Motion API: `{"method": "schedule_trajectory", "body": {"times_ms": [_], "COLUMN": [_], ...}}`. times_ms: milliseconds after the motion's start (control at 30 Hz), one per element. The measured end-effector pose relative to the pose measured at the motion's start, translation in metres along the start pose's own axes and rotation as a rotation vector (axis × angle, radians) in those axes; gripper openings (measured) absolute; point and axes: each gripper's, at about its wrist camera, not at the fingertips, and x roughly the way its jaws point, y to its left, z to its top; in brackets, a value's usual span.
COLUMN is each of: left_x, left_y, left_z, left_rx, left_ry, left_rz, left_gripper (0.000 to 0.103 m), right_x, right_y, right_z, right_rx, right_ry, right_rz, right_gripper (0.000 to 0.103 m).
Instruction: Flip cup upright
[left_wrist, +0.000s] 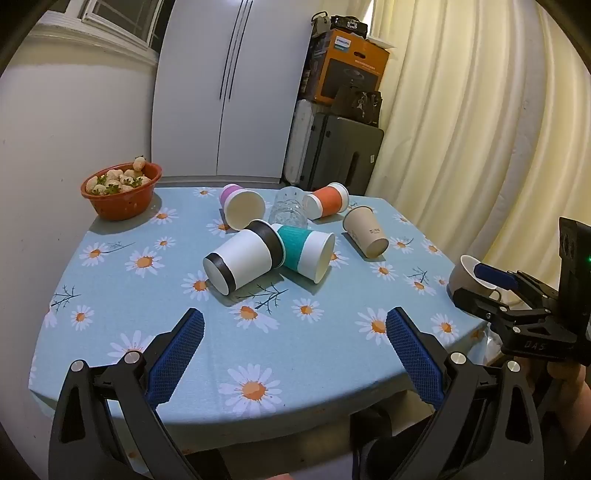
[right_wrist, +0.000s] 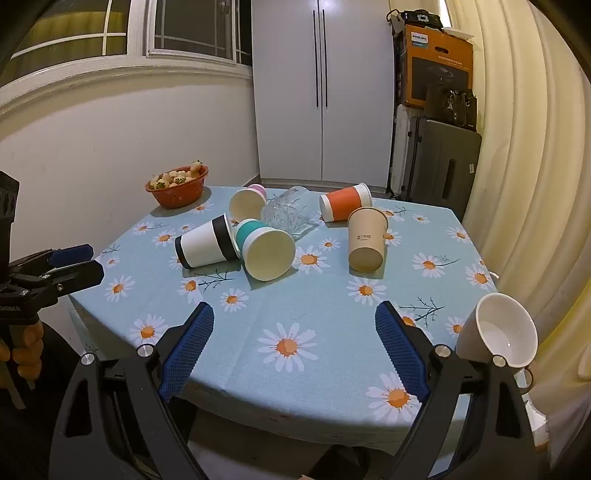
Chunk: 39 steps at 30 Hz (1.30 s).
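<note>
Several paper cups lie on their sides mid-table: a white cup with black bands (left_wrist: 242, 264) (right_wrist: 207, 243), a teal-sleeved cup (left_wrist: 306, 253) (right_wrist: 264, 249), a beige cup (left_wrist: 365, 230) (right_wrist: 365, 240), an orange cup (left_wrist: 327, 201) (right_wrist: 345, 201), a purple cup (left_wrist: 242, 206) (right_wrist: 249, 203) and a clear glass (left_wrist: 288, 208) (right_wrist: 290, 214). A white ceramic mug (right_wrist: 498, 334) (left_wrist: 469, 277) lies tipped at the table's right edge. My left gripper (left_wrist: 295, 347) is open and empty over the near table edge. My right gripper (right_wrist: 295, 339) is open and empty, left of the mug.
A red bowl of pale strawberries (left_wrist: 122, 190) (right_wrist: 179, 186) stands at the far left corner of the daisy tablecloth (left_wrist: 147, 295) (right_wrist: 314, 314). A white fridge, stacked boxes and a suitcase stand behind the table. Curtains hang on the right.
</note>
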Motion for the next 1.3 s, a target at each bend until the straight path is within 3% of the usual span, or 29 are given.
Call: {"method": "schedule_trajectory", "body": {"times_ms": [1300], "left_x": [0.0037], "left_y": [-0.0028], "left_z": [-0.0050], "left_rx": [-0.003], "left_ry": [0.010], "left_rz": [-0.006], "left_gripper": [0.096], "right_x": [0.0079], "right_y": [0.0029], "right_z": [-0.0014], "right_rx": [-0.011], "right_ry": [0.030], "right_rz": [-0.018], "right_gripper": [0.088]}}
